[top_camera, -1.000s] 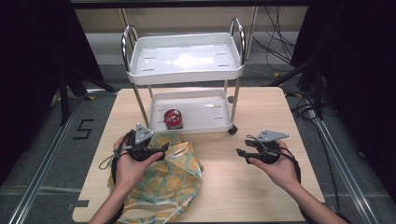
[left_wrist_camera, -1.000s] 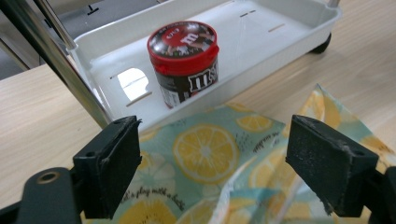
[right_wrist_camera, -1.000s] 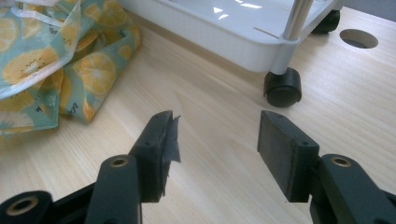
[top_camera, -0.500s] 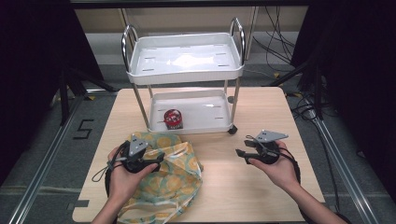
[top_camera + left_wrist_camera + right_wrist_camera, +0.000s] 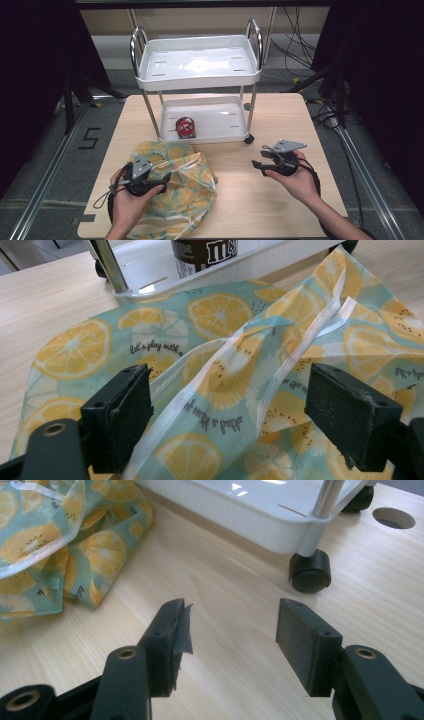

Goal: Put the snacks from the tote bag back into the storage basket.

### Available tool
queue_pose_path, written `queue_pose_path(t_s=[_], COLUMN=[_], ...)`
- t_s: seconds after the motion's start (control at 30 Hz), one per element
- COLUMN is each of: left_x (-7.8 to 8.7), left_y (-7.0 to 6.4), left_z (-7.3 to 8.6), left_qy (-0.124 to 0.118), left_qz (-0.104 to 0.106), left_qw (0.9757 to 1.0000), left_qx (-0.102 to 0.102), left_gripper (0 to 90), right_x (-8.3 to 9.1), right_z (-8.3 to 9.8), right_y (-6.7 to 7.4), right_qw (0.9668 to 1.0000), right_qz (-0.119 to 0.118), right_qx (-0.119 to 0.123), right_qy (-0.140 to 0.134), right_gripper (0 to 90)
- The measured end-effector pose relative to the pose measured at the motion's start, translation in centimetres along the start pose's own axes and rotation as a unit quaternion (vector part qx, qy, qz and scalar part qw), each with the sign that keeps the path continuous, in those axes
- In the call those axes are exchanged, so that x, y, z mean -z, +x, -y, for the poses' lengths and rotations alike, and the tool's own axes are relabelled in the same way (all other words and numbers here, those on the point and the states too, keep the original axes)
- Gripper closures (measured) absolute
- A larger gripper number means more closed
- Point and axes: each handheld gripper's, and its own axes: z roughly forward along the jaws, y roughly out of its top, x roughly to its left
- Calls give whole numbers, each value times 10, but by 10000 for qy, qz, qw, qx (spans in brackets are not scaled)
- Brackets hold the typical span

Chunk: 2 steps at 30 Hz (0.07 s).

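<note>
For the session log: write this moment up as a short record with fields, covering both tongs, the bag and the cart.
left tongs: open, jaws straddling a raised fold of the bag's white-edged mouth, not closed on it
right tongs: open, over bare table, holding nothing
bag: lemon-print, turquoise, lying crumpled on the table in front of the cart
cart: white, two shelves, on castors, standing on the table
jar: brown, red-topped, on the cart's lower shelf, at its left
table: light wood

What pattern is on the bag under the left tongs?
Orange and lemon slices on teal fabric bag, clearest in the left gripper view.
</note>
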Motion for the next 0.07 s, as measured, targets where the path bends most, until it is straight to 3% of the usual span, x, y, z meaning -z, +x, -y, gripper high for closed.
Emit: queue_pose_path(t_s=[0.07], left_x=[3], left_y=[2], left_z=[0], left_qy=[49], left_qz=[-40], left_qw=[9999], left_qx=[-100], left_gripper=[171], right_x=[0], right_z=[0], right_y=[0], right_qw=[10000], right_qz=[-13], right_qx=[-25], right_qy=[9], right_gripper=[461])
